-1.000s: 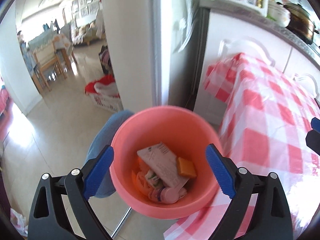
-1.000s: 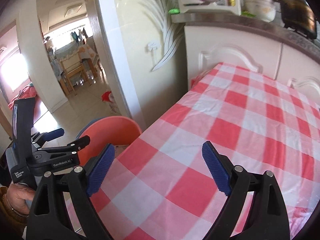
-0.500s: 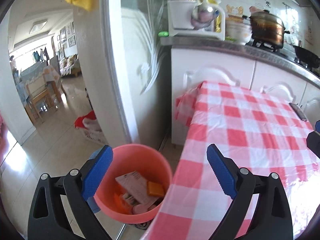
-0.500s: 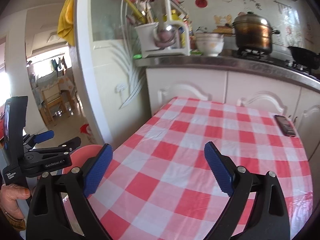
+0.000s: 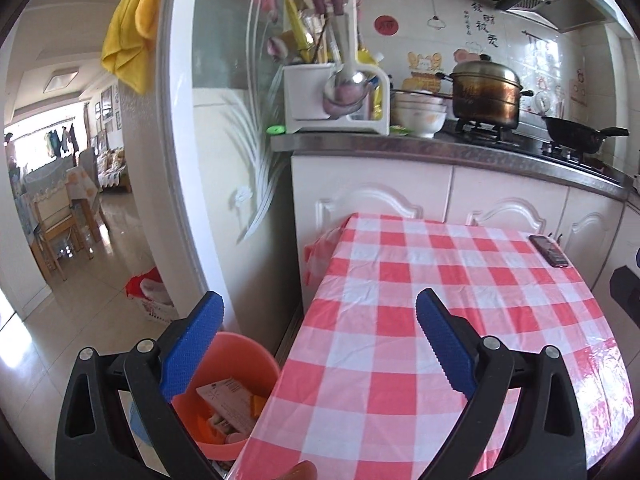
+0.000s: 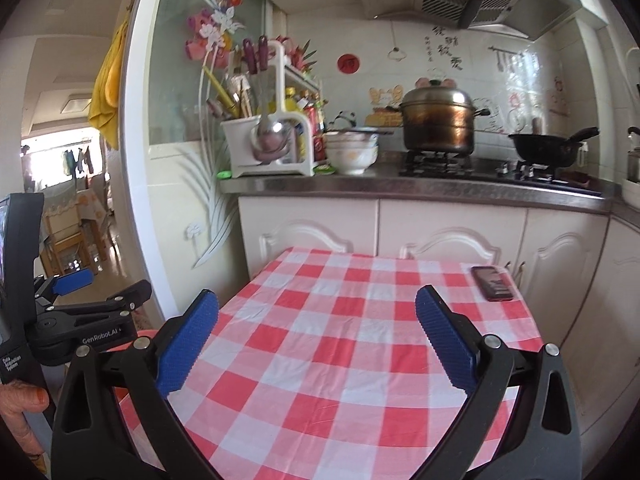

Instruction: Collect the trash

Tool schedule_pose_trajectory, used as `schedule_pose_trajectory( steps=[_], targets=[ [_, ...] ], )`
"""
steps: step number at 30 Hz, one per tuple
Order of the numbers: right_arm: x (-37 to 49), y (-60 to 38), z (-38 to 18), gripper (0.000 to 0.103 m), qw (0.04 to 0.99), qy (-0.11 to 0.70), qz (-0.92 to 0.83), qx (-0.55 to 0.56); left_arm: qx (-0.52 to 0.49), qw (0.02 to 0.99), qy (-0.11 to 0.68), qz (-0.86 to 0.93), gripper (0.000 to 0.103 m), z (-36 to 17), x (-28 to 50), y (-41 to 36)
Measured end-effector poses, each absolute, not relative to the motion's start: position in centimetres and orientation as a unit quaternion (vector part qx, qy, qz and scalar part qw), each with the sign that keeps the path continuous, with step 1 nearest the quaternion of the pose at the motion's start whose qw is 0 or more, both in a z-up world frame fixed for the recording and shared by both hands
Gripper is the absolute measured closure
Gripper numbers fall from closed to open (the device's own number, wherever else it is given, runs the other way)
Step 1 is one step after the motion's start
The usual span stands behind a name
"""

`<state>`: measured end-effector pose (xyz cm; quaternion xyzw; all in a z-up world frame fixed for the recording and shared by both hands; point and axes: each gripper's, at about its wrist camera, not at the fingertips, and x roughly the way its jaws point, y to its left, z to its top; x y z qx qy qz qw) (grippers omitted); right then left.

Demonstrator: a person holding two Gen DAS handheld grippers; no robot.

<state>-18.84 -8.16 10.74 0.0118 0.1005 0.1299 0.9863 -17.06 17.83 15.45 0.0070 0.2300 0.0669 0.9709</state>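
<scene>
While both tools hang over the near end of the worktop (image 6: 340,344) with its red-and-white checked cloth, the left tool (image 5: 318,344) has just been spreading its blue pads (image 5: 192,344) wide with nothing between them, and the right tool (image 6: 316,340) likewise, empty. Down on the floor at the worktop's near left corner stands the pink trash bucket (image 5: 236,356), holding a paper carton (image 5: 230,404) and small scraps. A dark phone (image 6: 492,283) lies at the worktop's far right edge. Behind, a copper pot (image 6: 438,124) sits on the stove.
</scene>
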Motion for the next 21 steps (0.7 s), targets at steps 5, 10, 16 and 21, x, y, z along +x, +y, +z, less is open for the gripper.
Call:
schedule_pose_trajectory(
  steps=[5,10,16,21],
  targets=[
    [-20.1,-9.7,11.7,0.004,0.992,0.083,0.096,0.012,0.024,0.974,0.217,0.067,0.007,16.3,-17.5,15.7],
    [-20.9,-10.4,12.0,0.004,0.994,0.078,0.076,0.008,0.026,0.975,0.214,0.051,0.007,16.8,-17.9,14.5],
    [-21.6,-10.6,12.4,0.004,0.995,0.076,0.065,-0.002,0.024,0.978,0.205,0.034,0.007,17.2,-18.5,13.5],
    [-22.2,-10.5,12.8,0.004,0.996,0.071,0.061,-0.006,0.029,0.979,0.203,0.023,0.007,17.4,-18.8,12.7]
  ],
)
